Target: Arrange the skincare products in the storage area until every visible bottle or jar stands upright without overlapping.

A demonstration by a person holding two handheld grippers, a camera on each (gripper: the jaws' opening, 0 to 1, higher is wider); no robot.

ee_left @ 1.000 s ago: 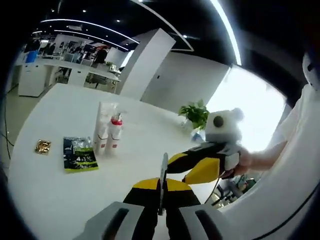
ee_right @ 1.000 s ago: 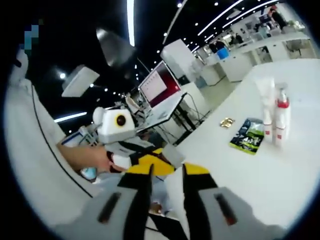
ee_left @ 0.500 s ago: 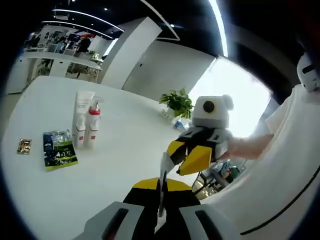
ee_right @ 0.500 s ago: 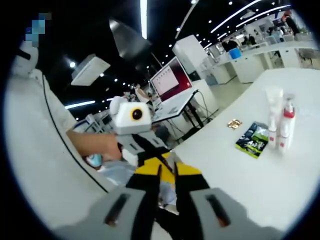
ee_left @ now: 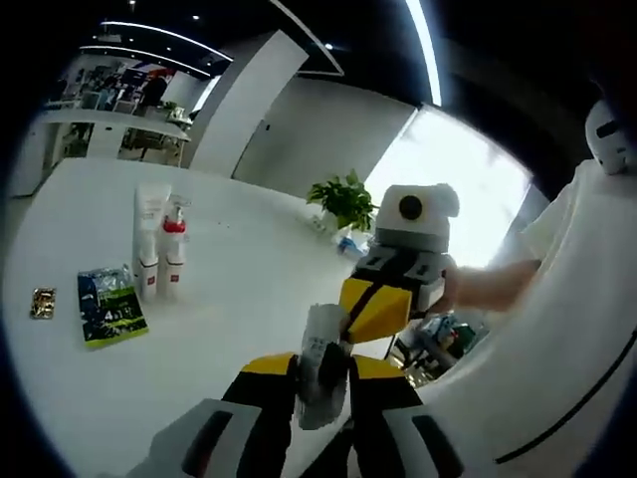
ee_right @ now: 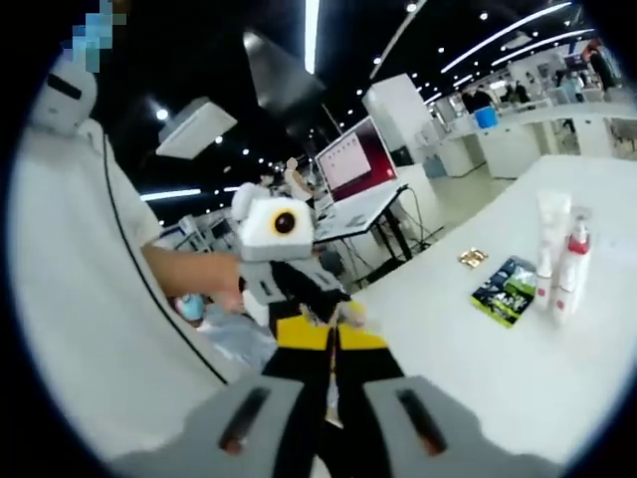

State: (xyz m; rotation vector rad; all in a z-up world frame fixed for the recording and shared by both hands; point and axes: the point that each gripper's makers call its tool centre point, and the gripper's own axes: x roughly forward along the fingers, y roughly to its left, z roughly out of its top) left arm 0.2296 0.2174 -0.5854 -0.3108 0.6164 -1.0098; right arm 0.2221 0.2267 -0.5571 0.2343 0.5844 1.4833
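Observation:
On the white table point(ee_left: 229, 299) a white tube point(ee_left: 149, 234) and a spray bottle with a red collar point(ee_left: 171, 261) stand upright side by side, also seen as the tube point(ee_right: 550, 244) and the bottle point(ee_right: 572, 271). My left gripper point(ee_left: 323, 368) holds a pale flat packet point(ee_left: 320, 360) between its jaws, off the table's near edge. My right gripper point(ee_left: 383, 304) reaches in from the right, its yellow tip close to the packet's top. In the right gripper view my right gripper point(ee_right: 331, 373) has its jaws together, facing the left gripper point(ee_right: 299, 289).
A green sachet point(ee_left: 107, 304) and a small gold item point(ee_left: 42, 302) lie flat on the table left of the bottles. A potted plant point(ee_left: 343, 199) stands at the far edge. A person in white stands close on the right point(ee_left: 557, 329). Desks and monitors point(ee_right: 348, 164) lie beyond.
The left jaws stand wider, and the thin edge between them now shows as a broad pale packet. The right jaws have drawn together. The two grippers have come nearer each other.

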